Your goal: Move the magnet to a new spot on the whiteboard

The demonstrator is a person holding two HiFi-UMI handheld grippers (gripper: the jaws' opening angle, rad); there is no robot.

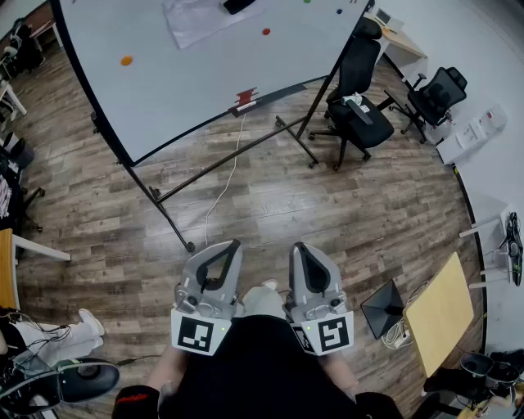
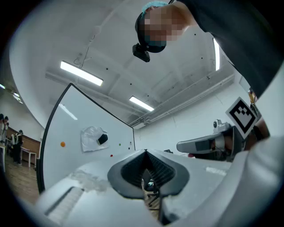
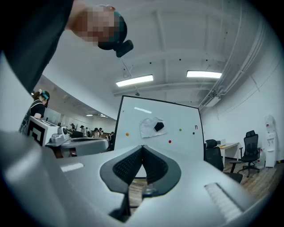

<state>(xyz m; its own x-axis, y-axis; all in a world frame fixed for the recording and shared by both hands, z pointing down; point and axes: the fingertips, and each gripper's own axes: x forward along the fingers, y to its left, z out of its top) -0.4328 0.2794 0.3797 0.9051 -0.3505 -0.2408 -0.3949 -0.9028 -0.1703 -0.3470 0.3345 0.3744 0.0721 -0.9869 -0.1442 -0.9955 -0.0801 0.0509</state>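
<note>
The whiteboard (image 1: pixel 180 74) stands on a wheeled frame well ahead of me. It carries an orange magnet (image 1: pixel 126 60), a red magnet (image 1: pixel 266 32), a blue magnet (image 1: pixel 339 11) and a green one at the top edge. A sheet of paper (image 1: pixel 196 18) with a black eraser (image 1: pixel 237 5) on it hangs on the board. Both grippers are held low against my body, far from the board. My left gripper (image 1: pixel 236 243) and right gripper (image 1: pixel 296 245) are both shut and hold nothing. The orange magnet (image 3: pixel 127 134) and red magnet (image 3: pixel 170 141) also show beyond the right gripper's closed jaws.
Two black office chairs (image 1: pixel 356 106) (image 1: pixel 438 94) stand right of the board. The board's metal legs (image 1: pixel 164 209) and a white cable (image 1: pixel 225 184) cross the wooden floor. A wooden tabletop (image 1: pixel 442 315) is at my right. People (image 3: pixel 84 130) stand in the distance.
</note>
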